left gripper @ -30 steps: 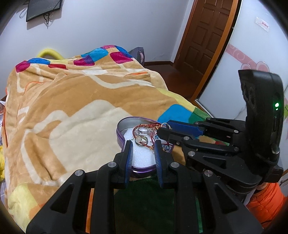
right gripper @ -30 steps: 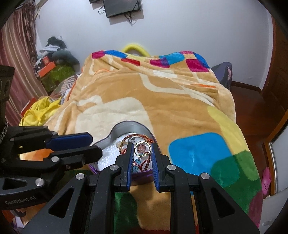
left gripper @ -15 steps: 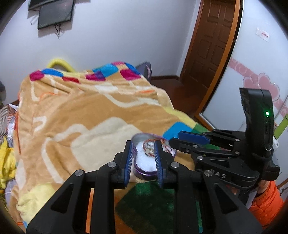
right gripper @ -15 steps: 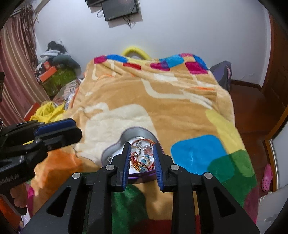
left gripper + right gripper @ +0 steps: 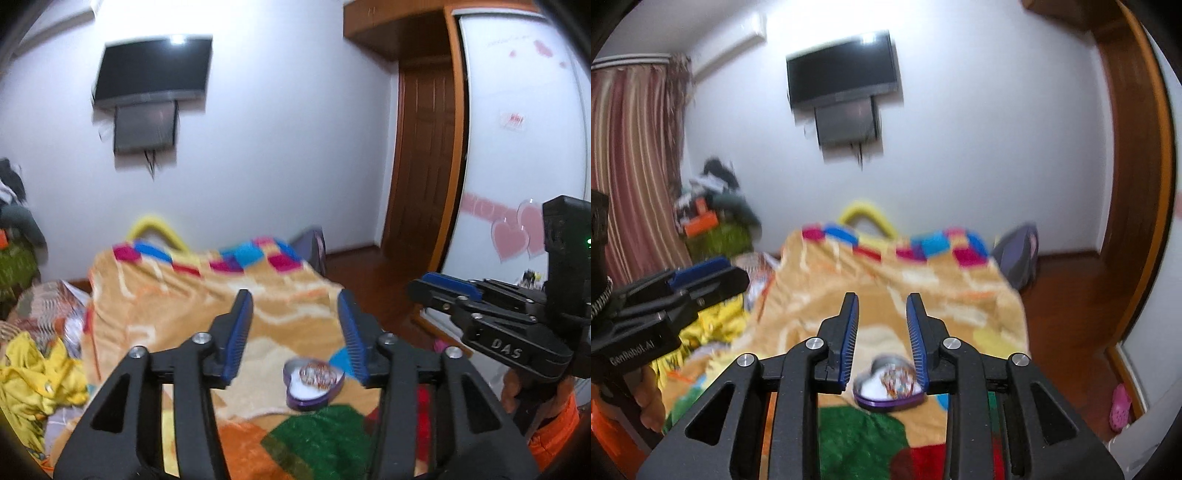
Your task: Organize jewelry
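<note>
Blanket (image 5: 192, 317) farther below, both grippers raised — left gripper (image 5: 295, 334) widened (empty), heart tin (image 5: 314, 384) behind

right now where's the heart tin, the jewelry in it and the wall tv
heart tin (image 5: 308, 402), left wrist view, on its purple side wall
jewelry (image 5: 319, 376), left wrist view, on the tangled pile's middle
wall tv (image 5: 842, 70), right wrist view, on the dark screen

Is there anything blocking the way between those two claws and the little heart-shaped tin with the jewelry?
Nothing visible does. The heart-shaped tin sits alone on the blanket, jewelry inside. Left gripper and right gripper are above it, jaws open and empty.
</note>
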The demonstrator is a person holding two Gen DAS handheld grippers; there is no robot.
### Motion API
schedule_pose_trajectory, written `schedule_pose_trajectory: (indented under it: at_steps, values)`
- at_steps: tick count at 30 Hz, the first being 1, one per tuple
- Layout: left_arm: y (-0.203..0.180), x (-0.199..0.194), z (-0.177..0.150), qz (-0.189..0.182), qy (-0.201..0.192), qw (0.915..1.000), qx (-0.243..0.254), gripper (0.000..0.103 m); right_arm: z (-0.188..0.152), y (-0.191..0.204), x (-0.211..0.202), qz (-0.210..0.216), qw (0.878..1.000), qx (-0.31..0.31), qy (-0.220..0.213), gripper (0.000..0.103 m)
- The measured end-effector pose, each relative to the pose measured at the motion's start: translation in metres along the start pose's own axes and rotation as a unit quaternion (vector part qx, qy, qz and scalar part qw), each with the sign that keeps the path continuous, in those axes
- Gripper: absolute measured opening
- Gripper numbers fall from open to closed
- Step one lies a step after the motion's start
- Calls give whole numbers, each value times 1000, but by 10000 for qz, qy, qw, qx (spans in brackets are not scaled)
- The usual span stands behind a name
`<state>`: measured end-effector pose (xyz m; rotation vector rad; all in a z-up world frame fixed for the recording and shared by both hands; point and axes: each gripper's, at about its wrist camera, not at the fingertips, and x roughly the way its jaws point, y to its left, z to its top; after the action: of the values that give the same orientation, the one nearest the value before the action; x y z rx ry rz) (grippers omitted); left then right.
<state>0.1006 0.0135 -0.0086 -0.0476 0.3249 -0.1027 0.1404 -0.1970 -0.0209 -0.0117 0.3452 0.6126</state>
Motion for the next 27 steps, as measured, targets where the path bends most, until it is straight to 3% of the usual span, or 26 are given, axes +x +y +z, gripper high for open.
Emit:
schedule_pose_trajectory:
  at_steps: [5,7,9,11,15,19,27]
  values:
    - [-12,-51,10,182,-776,9968,21,74,12,21,-55,-175,9958,-174,-878,39]
    - [-15,-68,11,304,-1033,9942,15,90,13,28,-67,-264,9931,-230,-1119,45]
    - [-16,-81,11,360,-1204,9921,-6,95,12,33,-75,-359,9906,-262,-1290,49]
    - [-18,-89,11,383,-1277,9911,3,97,11,35,-77,-440,9892,-233,-1379,57]
    - [-24,-99,6,574,-1350,9891,106,102,7,37,-78,-649,9862,-92,-1520,84]
    - [-27,-99,1,636,-1283,9896,151,102,3,45,-87,-1063,9789,-139,-1742,101]
    - [-30,-103,-6,679,-1222,9901,137,102,1,52,-89,-1167,9773,-367,-1727,102]
